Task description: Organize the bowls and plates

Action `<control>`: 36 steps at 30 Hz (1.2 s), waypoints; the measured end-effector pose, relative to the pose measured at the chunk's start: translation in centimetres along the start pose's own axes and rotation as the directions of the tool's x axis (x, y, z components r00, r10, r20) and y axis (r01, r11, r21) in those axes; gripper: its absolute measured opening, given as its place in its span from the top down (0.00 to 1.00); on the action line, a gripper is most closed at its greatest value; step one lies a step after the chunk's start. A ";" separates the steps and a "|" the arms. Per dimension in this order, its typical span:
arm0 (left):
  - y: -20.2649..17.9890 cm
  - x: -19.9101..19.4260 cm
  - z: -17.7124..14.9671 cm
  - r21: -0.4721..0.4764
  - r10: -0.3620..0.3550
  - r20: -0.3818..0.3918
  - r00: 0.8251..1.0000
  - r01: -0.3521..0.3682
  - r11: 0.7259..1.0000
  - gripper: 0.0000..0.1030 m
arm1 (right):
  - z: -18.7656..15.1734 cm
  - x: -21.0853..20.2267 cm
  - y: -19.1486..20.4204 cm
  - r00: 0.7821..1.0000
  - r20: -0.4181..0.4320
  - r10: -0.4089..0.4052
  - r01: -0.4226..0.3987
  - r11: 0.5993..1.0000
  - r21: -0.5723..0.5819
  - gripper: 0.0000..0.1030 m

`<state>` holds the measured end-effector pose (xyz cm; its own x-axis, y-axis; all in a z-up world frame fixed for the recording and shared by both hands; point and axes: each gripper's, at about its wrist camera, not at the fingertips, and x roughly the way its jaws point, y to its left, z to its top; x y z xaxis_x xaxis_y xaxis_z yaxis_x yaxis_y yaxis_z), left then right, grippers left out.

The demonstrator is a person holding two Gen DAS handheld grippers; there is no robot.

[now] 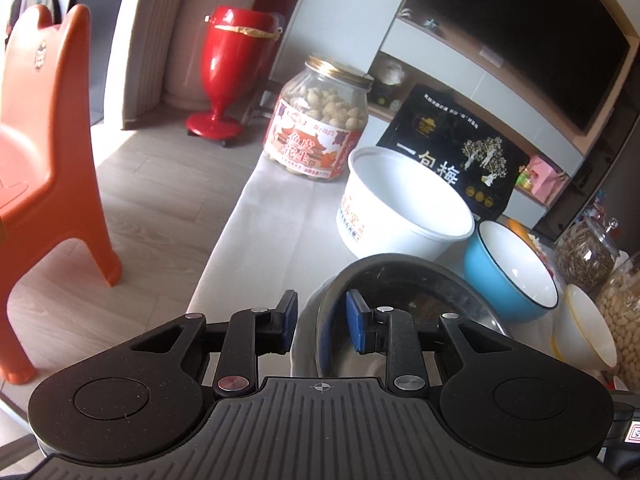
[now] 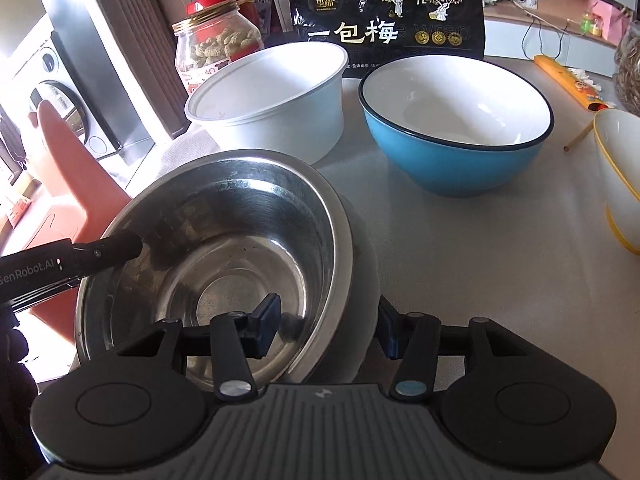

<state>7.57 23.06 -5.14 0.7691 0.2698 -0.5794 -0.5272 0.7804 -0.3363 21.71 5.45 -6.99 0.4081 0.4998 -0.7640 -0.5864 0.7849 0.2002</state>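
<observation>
Steel is your landmark: the steel bowl sits nested in a pale grey bowl at the near left end of the table. Your right gripper straddles their near rims, one pad inside the steel bowl and one outside the grey wall; the jaws are narrow, but you cannot tell whether the pads press. Your left gripper straddles the rims on the steel bowl's left side, jaws narrow, pinch likewise unclear. Behind the steel bowl stands the white tub; to the steel bowl's far right sits the blue bowl, and further right a yellow-rimmed white bowl. Beyond the tub stand a peanut jar and a black snack bag.
</observation>
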 end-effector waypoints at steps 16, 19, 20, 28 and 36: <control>-20.1 5.1 -2.4 0.000 -0.336 -0.297 0.894 0.352 0.936 0.71 | 0.0 -13.1 -18.6 0.917 0.261 -0.301 0.290 0.954 0.081 0.16; -24.2 6.8 -3.2 -0.003 -0.362 -0.328 0.872 0.382 0.924 0.71 | 0.6 -13.1 -22.5 0.926 0.223 -0.306 0.273 0.947 0.166 0.16; -25.4 7.3 -3.4 0.006 -0.361 -0.334 0.871 0.385 0.923 0.71 | 0.8 -12.7 -23.9 0.927 0.216 -0.306 0.265 0.943 0.199 0.16; -30.4 12.3 -4.3 0.176 -0.215 -0.384 0.898 0.300 0.938 0.71 | 3.2 -7.8 -27.1 0.952 0.138 -0.274 0.240 0.945 0.221 0.25; -30.8 16.6 -5.4 0.195 -0.209 -0.470 0.857 0.331 0.923 0.80 | 5.5 -3.3 -28.0 0.963 0.068 -0.260 0.242 0.949 0.203 0.57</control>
<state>34.62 0.46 -8.46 0.5994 -0.1967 -0.7759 -0.1616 0.9196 -0.3580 40.62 -16.12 -6.70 0.5933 0.3020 -0.7461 -0.3155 0.9400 0.1296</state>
